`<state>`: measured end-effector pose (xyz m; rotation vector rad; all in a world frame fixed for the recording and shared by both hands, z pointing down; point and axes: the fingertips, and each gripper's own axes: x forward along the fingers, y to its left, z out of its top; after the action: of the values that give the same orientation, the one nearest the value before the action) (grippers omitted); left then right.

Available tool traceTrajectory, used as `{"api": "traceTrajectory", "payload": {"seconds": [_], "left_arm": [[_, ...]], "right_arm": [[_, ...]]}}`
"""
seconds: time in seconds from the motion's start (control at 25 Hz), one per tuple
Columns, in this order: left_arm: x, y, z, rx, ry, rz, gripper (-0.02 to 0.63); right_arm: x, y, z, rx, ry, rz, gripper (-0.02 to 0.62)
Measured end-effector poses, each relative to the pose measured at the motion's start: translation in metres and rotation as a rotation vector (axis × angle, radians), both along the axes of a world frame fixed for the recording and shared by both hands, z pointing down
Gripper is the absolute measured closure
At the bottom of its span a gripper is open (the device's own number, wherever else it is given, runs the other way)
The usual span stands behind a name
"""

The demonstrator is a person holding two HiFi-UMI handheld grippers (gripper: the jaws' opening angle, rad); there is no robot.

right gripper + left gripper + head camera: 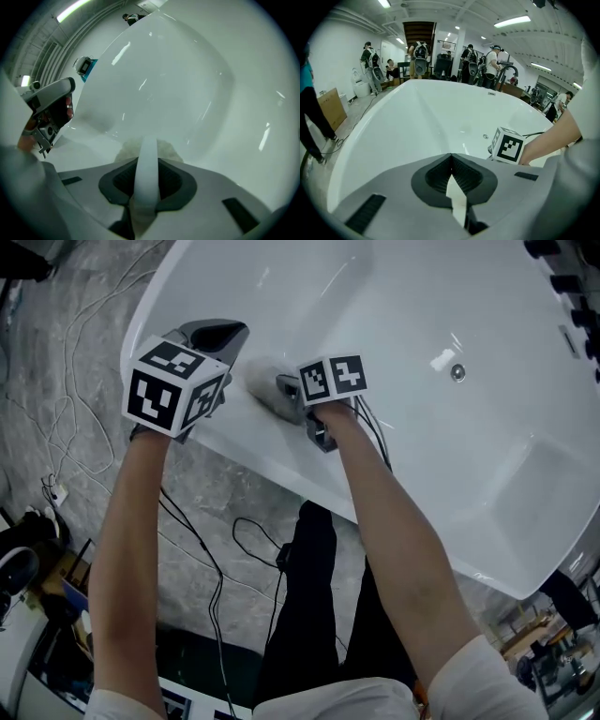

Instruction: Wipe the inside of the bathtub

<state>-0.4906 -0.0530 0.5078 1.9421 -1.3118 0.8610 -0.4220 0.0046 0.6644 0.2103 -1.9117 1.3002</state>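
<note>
Right jaws: The right gripper (148, 174) is closed tight on a white strap (149, 152).
Strap: It runs over the back of a fluffy wiping pad (123, 151). The jaws hold the strap, not the fluff.
Pad: It sits right in front of the jaws and is pressed against the inside wall of the bathtub (422, 324), near the rounded end and just below the rim.
Left jaws: The left gripper (451, 160) has its jaws together. They hold no cleaning thing. A small white bit shows low between them, and I cannot tell what it is.
Left gripper's place: It hangs over the tub's rim, near the right gripper but apart from the pad.
Tub: It is big, white, hard and shiny. Lights shine back off it, so it looks smooth and slippery. It will not bend or move.
How the pad feels: It looks soft and light, and it should squash flat and slide easily.
Where to hold: I think the strap is the best spot, because the fluff would slip out of the jaws.
Farther off: The drain (457, 372) is well away along the tub floor. Cables (84, 418) lie on the grey floor outside.
</note>
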Motion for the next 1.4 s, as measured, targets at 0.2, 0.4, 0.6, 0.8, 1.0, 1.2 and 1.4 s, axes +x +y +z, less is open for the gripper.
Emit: {"api": "traceTrajectory", "payload": {"seconds": [0.2, 0.4, 0.6, 0.8, 1.0, 1.2, 1.4], "left_arm": [[0.024, -0.009, 0.012, -0.030, 0.002, 0.068, 0.600], [0.058, -0.018, 0.022, -0.046, 0.017, 0.144, 0.600], [0.088, -0.016, 0.041, -0.095, 0.015, 0.203, 0.600], [0.115, -0.013, 0.059, -0.139, 0.003, 0.265, 0.600], [0.149, -0.009, 0.069, -0.164, -0.022, 0.337, 0.600], [0.186, 0.005, 0.075, -0.189, -0.034, 0.443, 0.600], [0.210, 0.015, 0.086, -0.212, -0.052, 0.519, 0.600]], "right_arm": [[0.037, -0.002, 0.015, -0.018, 0.059, 0.028, 0.502], [0.064, -0.001, 0.019, -0.034, 0.087, 0.055, 0.502], [0.095, -0.001, 0.023, -0.050, 0.110, 0.082, 0.502], [0.123, -0.001, 0.027, -0.054, 0.132, 0.100, 0.502], [0.154, 0.000, 0.028, -0.062, 0.150, 0.132, 0.502], [0.187, 0.002, 0.025, -0.059, 0.170, 0.154, 0.502], [0.216, 0.004, 0.029, -0.073, 0.199, 0.170, 0.502]]}}
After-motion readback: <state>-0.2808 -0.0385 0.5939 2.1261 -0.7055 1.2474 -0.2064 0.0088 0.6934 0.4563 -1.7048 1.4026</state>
